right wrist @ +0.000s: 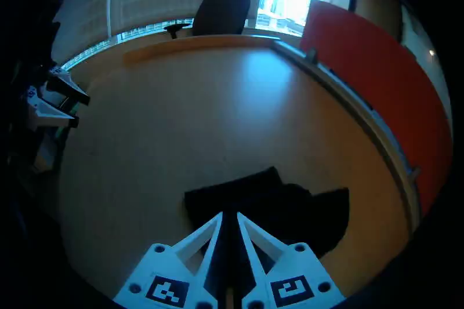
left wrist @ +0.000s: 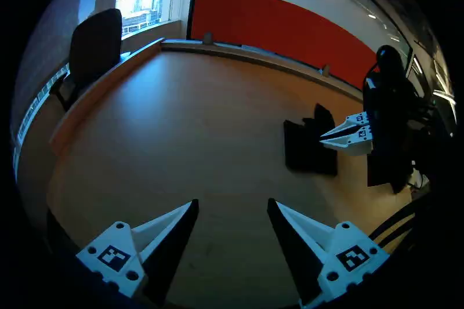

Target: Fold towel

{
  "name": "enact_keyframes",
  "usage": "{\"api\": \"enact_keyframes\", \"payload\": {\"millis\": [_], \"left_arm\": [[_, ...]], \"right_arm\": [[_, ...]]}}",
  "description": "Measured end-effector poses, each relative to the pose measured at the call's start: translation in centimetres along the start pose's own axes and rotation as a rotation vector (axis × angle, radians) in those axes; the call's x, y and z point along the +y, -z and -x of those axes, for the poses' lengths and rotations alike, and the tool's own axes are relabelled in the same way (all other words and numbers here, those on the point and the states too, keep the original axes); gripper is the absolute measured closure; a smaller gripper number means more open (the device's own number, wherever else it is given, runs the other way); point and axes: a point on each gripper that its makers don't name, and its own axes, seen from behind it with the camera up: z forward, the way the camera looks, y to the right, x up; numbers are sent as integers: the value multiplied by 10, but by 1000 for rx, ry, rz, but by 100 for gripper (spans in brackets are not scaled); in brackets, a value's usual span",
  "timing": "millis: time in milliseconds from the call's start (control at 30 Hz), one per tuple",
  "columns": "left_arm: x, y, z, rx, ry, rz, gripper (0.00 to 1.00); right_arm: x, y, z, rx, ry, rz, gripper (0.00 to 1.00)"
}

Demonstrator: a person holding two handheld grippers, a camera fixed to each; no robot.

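At the towel [right wrist: 290,210] on the tabletop [right wrist: 203,106], your right tool [right wrist: 229,215] sits near-closed, hold unclear, left tool [left wrist: 232,203] gapes empty: grasp stage, pinch an edge next.

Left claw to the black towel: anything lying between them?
Nothing: in the left gripper view, bare light-brown wooden tabletop runs from the left claw to the black cloth towel.

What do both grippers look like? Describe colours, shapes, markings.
Left gripper and right gripper match: each has two white, wedge-shaped fingers tapering to points, with black inner faces. Each finger base carries a square black-and-white tag and small round holes.
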Motion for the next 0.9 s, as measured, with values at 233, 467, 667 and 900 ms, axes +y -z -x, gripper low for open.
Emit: {"api": "enact_keyframes", "payload": {"millis": [233,467,667,900], "left_arm": [[-5,4,9,-2,13,-17,12],[-6,4,10,-3,31,-19,12],[-6,3,7,-4,16,-21,12],[-6,1,4,-2,18,-23,12]], "right_arm": [[-16,-29,16,-56,-27,-44,95],[-15,-27,13,-56,-22,-49,94],[-12,-20,9,-37,-43,-47,62],[-8,-10,9,-19,-60,-37,33]]}}
